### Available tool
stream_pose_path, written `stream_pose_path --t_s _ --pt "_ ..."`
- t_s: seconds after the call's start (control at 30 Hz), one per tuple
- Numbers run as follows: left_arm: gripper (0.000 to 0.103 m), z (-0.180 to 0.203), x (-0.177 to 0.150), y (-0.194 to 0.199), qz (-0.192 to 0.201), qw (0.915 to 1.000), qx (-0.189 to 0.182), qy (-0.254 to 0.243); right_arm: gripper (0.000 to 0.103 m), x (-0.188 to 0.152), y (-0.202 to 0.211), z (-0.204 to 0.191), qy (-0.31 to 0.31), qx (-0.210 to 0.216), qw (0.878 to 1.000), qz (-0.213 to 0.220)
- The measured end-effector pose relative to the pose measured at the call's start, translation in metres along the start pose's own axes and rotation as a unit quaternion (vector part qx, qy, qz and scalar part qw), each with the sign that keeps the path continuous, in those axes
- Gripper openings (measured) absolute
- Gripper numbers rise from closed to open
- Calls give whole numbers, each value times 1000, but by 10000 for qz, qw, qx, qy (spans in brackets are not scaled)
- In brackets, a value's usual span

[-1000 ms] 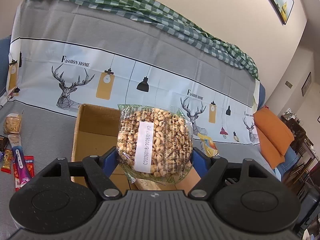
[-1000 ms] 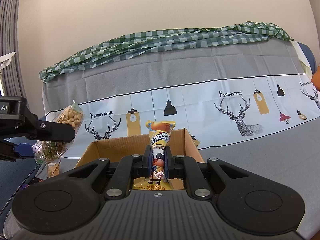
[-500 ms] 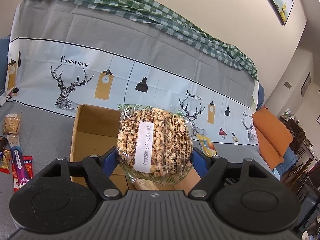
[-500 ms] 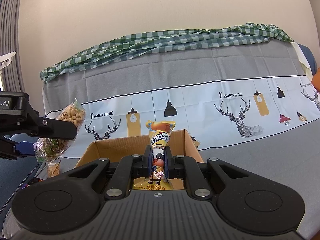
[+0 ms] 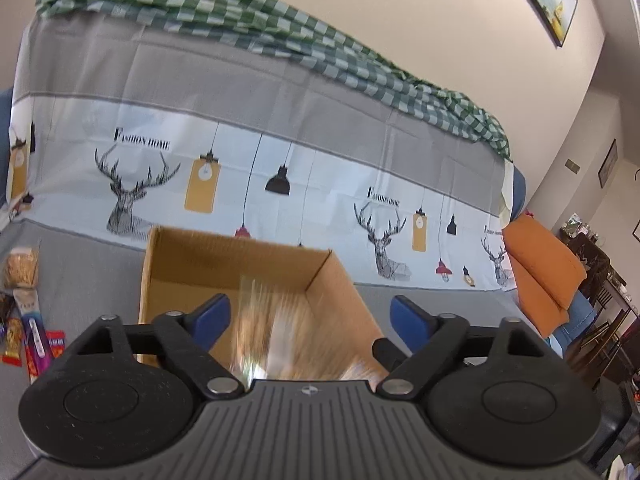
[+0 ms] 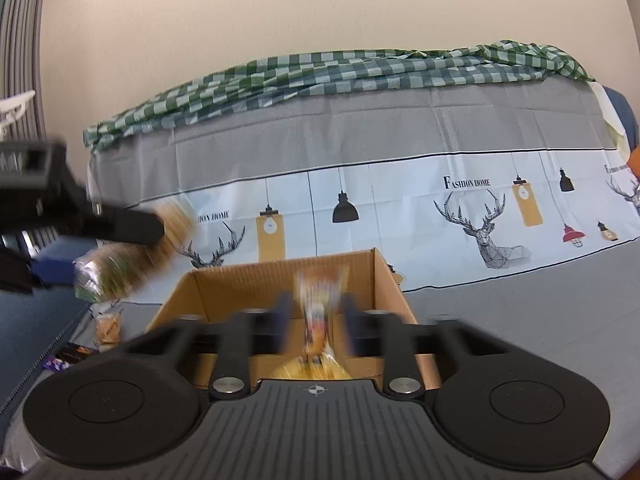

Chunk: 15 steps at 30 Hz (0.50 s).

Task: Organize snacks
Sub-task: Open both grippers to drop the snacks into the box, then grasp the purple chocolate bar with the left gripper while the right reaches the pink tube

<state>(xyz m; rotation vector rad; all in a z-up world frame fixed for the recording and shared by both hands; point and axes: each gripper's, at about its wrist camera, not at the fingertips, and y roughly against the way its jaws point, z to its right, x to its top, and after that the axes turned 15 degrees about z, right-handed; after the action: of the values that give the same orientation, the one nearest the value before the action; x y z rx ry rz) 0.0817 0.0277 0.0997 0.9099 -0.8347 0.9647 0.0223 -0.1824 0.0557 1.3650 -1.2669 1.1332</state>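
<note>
An open cardboard box (image 5: 240,264) stands on the grey cloth, also in the right wrist view (image 6: 288,280). My left gripper (image 5: 310,320) is open above it; the clear bag of puffed snacks (image 5: 276,332) is a blur dropping between the jaws into the box. In the right wrist view that bag (image 6: 132,248) shows blurred beside the left gripper's finger. My right gripper (image 6: 316,316) has opened over the box, and the orange snack packet (image 6: 320,312) hangs blurred between its fingers, apart from them.
Several loose snack packets (image 5: 28,320) lie on the cloth left of the box, with a round bag (image 5: 22,266) behind them. A deer-print cloth covers the sofa back. An orange cushion (image 5: 544,264) sits at the right.
Both grippers have opened. The puffed snack bag has slipped out of the left jaws and falls into the box. The orange packet has come loose from the right fingers.
</note>
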Motion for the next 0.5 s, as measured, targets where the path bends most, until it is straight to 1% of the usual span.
stream_pose_path --t_s 0.03,0.1,0.2,0.27,0.37,0.43,0.47,0.5 --pt "92 1 1 2 64 10000 -7 -16 58 1 0 -1 22 -7 10000 36" --pt "92 0 2 6 178 9998 -13 -25 58 1 -1 -1 28 -15 10000 4" --pt "92 0 -3 16 456 9989 -50 -132 58 0 -1 -4 65 -41 10000 -60" --pt "89 -3 -7 22 554 9983 -70 -184 58 0 -2 -7 140 -36 9999 -56" --pt "82 -19 -12 29 502 9986 -141 -14 58 -3 -1 -13 289 11 9996 -55" --pt "71 -33 -16 32 387 9990 -179 166 58 -5 0 -18 390 69 9992 -59" --pt "68 -42 -17 34 324 9990 -178 253 58 -6 0 -20 439 98 9990 -68" --pt "61 -51 -19 36 275 9989 -165 345 58 -7 0 -22 477 120 9988 -76"
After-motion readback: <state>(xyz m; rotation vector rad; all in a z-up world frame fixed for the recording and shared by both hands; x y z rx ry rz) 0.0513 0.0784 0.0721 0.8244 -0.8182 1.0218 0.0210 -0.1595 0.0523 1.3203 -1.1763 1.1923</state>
